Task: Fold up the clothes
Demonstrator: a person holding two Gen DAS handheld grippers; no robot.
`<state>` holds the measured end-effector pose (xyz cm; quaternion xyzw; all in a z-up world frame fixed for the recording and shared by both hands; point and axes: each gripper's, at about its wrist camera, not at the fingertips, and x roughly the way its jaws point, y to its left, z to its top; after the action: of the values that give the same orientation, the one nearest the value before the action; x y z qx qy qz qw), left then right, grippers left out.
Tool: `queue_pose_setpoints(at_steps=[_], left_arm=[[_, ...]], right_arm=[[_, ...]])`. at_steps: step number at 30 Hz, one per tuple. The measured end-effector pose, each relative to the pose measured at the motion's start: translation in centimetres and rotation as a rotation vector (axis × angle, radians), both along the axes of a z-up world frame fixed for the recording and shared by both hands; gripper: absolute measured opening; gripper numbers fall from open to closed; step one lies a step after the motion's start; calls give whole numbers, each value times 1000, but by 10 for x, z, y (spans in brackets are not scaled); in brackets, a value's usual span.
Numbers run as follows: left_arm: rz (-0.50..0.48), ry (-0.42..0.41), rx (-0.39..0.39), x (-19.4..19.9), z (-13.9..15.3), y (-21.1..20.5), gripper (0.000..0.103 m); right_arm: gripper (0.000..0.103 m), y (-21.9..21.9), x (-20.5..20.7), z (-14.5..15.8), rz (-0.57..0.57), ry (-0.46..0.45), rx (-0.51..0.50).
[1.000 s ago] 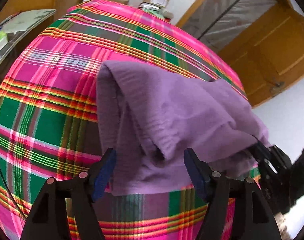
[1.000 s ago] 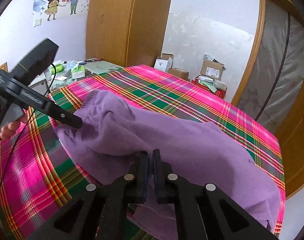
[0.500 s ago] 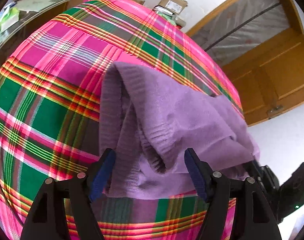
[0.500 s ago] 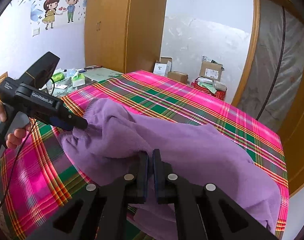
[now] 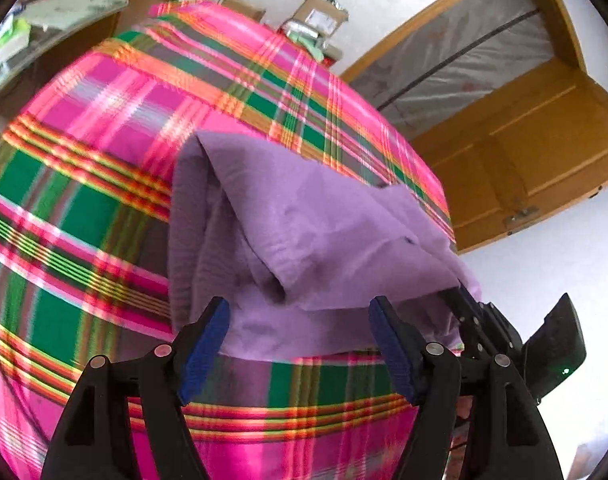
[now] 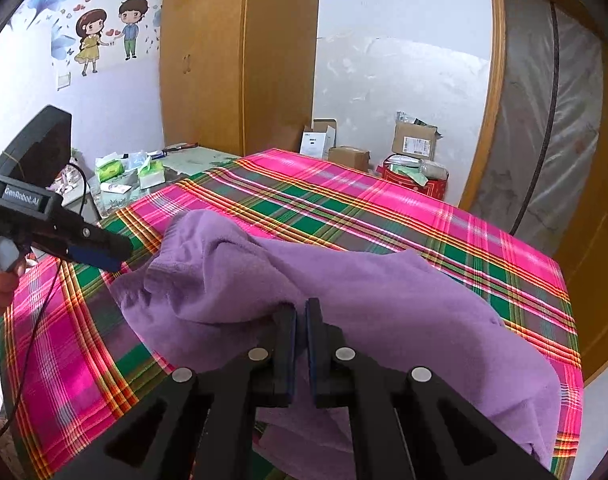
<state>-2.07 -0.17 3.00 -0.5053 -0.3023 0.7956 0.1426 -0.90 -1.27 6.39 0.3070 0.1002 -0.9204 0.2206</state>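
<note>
A purple knit garment (image 5: 304, 236) lies partly folded on a bed with a pink and green plaid cover (image 5: 84, 220); it also shows in the right wrist view (image 6: 383, 300). My left gripper (image 5: 300, 320) is open and empty, its blue-padded fingers just short of the garment's near edge; in the right wrist view (image 6: 100, 248) it sits left of the cloth, apart from it. My right gripper (image 6: 300, 316) is shut on a fold of the garment and holds it a little raised. It shows in the left wrist view (image 5: 459, 300) at the garment's right edge.
Cardboard boxes (image 6: 413, 142) stand on the floor beyond the bed. A side table with tissue packs (image 6: 144, 168) is at the left. A wooden wardrobe (image 6: 232, 60) and a door frame (image 6: 491, 80) line the walls.
My left gripper has drawn back from the garment, which lies a little farther from its fingers. The right gripper stays shut on the cloth, and the fold has settled lower.
</note>
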Motion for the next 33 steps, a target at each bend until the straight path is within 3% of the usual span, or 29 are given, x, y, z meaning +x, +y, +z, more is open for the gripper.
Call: queue_pose_setpoints(at_steps=[5,15,21,25,33], left_arm=[[27,-65,60,-11,-21,7,74],[112,-61,144,-28,-25,6,72],[127,-23,164,-31,-20,-3,49],[132,20,140,-33,-16,-11,21],[161,108,103,-50,6,-41,16]], right_arm=[[5,3,0,-1,6,-4,-3],[5,8,1,-4,6,-6,-15],[5,6,-2,0,3,6,-10],[5,0,-8,9,3,28,-5],[5,-29,-23,36,38,96,55]])
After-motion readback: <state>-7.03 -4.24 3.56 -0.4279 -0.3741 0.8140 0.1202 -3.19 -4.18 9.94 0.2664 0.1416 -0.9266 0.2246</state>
